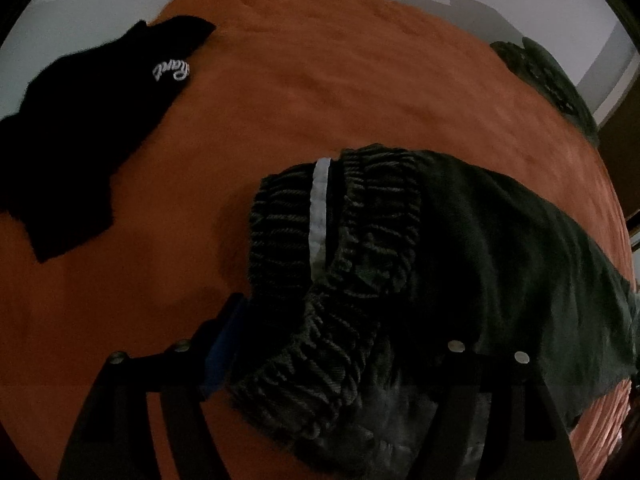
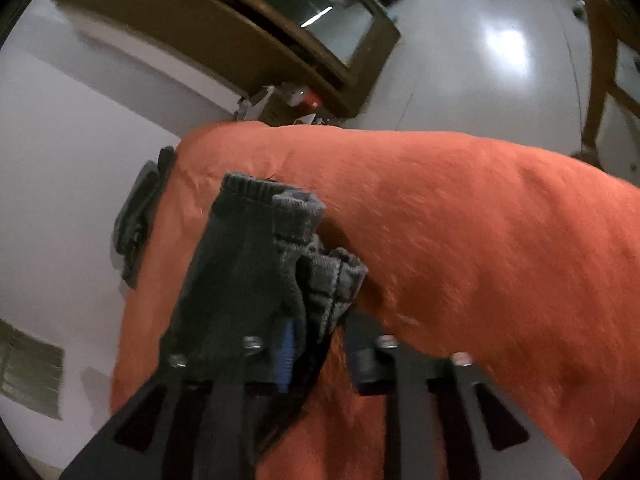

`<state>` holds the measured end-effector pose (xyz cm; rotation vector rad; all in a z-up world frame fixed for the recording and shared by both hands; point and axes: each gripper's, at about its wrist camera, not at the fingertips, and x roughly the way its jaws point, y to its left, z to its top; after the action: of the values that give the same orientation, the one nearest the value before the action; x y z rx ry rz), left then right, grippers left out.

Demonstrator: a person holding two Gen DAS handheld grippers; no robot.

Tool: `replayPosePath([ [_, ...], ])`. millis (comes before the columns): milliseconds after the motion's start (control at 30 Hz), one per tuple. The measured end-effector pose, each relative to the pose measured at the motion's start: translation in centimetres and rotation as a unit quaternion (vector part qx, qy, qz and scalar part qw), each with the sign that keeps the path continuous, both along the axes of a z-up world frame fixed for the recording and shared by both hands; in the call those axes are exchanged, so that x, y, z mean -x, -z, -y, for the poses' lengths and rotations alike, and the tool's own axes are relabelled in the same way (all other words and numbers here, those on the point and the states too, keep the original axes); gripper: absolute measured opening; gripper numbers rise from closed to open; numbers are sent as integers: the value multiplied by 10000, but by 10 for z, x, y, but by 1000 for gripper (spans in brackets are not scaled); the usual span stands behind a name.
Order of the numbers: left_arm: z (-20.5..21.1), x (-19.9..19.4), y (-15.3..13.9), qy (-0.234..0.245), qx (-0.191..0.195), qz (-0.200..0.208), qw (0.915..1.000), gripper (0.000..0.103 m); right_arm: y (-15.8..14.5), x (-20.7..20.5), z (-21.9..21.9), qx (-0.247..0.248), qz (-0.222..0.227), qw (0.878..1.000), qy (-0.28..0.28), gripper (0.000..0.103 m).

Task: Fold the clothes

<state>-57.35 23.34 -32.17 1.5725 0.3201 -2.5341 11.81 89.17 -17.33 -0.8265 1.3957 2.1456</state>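
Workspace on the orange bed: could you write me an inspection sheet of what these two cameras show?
Surface: orange blanket, fuzzy, lightly rumpled.
Job's things: dark green pants, their ribbed waistband at the left tongs; ribbed cuffs at the right tongs.
Clutter: black top with white script, lying apart; another dark garment at the far edge.
Grippers: both sets of tongs have pants fabric between the fingers.
Cables: nothing seen.
Surroundings: glossy pale floor, wooden cabinet.

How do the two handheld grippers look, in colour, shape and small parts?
Both the left gripper and the right gripper have black, flat, angular fingers with cut-out slots, round silver screw heads near the finger bases and blue pads on the inner sides. No cables, hands or sleeves show.
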Motion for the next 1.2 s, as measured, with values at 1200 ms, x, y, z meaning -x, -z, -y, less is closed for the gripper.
replayPosePath([
  [1200, -145, -85, 5, 2852, 1477, -62, 9470, 74, 25, 36, 662, -6430, 162, 4514, -6185, 35],
])
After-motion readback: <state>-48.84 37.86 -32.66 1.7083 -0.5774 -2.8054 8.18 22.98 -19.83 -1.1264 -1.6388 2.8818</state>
